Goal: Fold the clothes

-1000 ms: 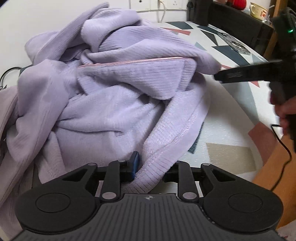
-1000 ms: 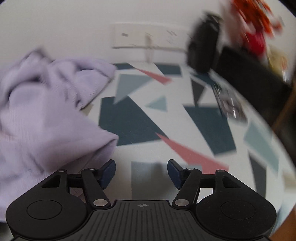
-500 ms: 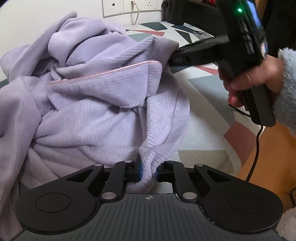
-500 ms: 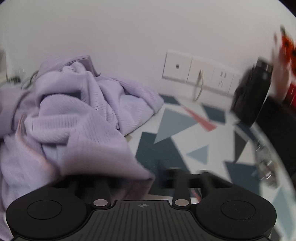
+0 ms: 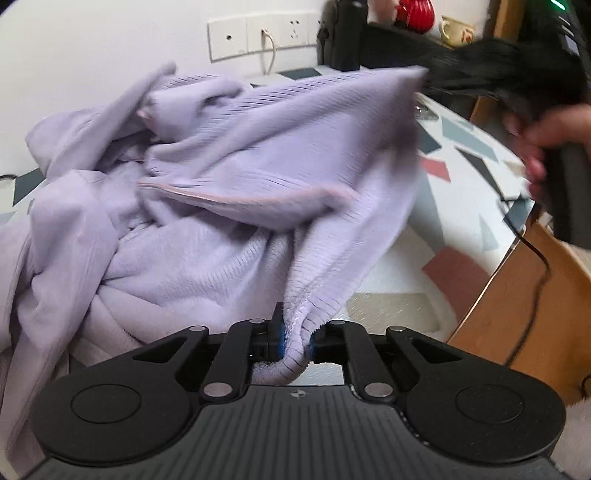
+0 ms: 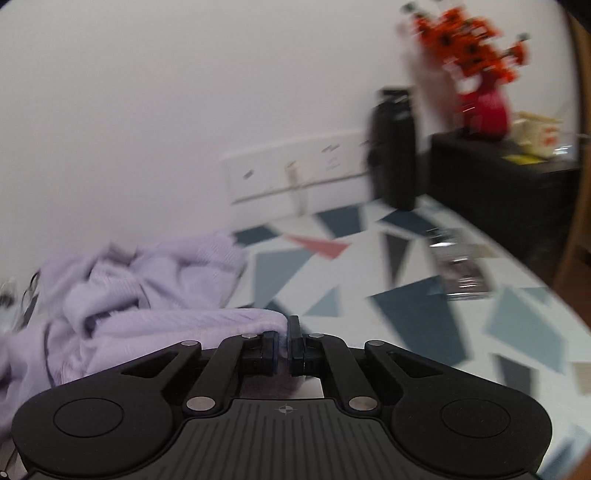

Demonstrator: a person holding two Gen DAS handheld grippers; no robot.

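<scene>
"Is this a home?"
"Yes. A table with coloured shapes stands by a white wall with plug sockets. A red vase of orange flowers and a cup sit nearby."

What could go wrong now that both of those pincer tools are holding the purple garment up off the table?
The right gripper pinches only a thin edge of the lilac garment, so the cloth might slip out. The left gripper holds a bunched hem, and most of the garment is crumpled in a heap, so it may lift tangled rather than spread flat. Its far end lies near the plugged-in cable and could snag it.
</scene>
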